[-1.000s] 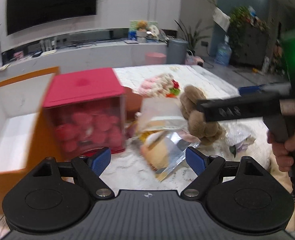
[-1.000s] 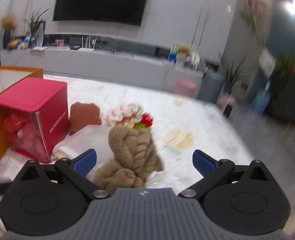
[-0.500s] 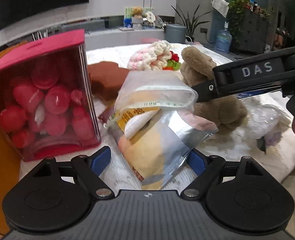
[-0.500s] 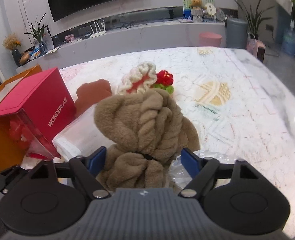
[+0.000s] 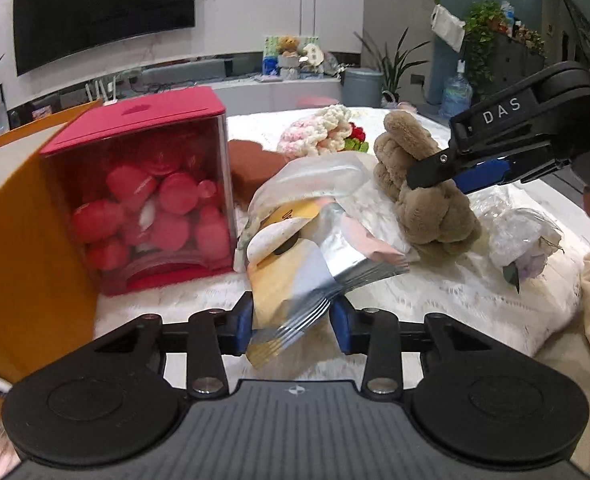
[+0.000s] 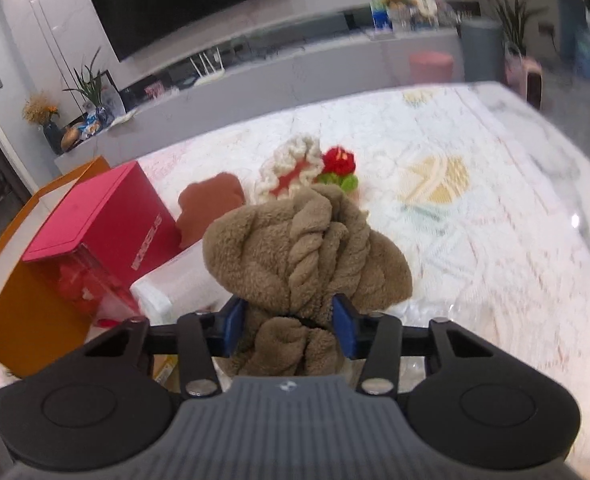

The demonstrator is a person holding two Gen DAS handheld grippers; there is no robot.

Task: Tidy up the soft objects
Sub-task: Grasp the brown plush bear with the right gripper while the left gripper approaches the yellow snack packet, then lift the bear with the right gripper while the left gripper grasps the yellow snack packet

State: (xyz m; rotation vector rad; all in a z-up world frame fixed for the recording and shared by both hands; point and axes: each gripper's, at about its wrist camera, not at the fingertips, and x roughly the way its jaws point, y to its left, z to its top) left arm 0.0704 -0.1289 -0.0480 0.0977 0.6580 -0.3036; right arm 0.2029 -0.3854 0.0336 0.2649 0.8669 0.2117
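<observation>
Jaws on left gripper (image 5: 293,322) closing, foil snack pouch (image 5: 295,276) between the pads, red box (image 5: 147,192) just beside it on the white cloth (image 5: 435,296). Right wrist view: right gripper (image 6: 289,326) closing, pads against brown plush toy (image 6: 303,248).

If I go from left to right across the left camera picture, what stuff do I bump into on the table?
orange box → red box of pink puffs → crinkly packet held between the closing left gripper → brown plush toy with the right gripper closing on it → clear wrapped bundle
</observation>
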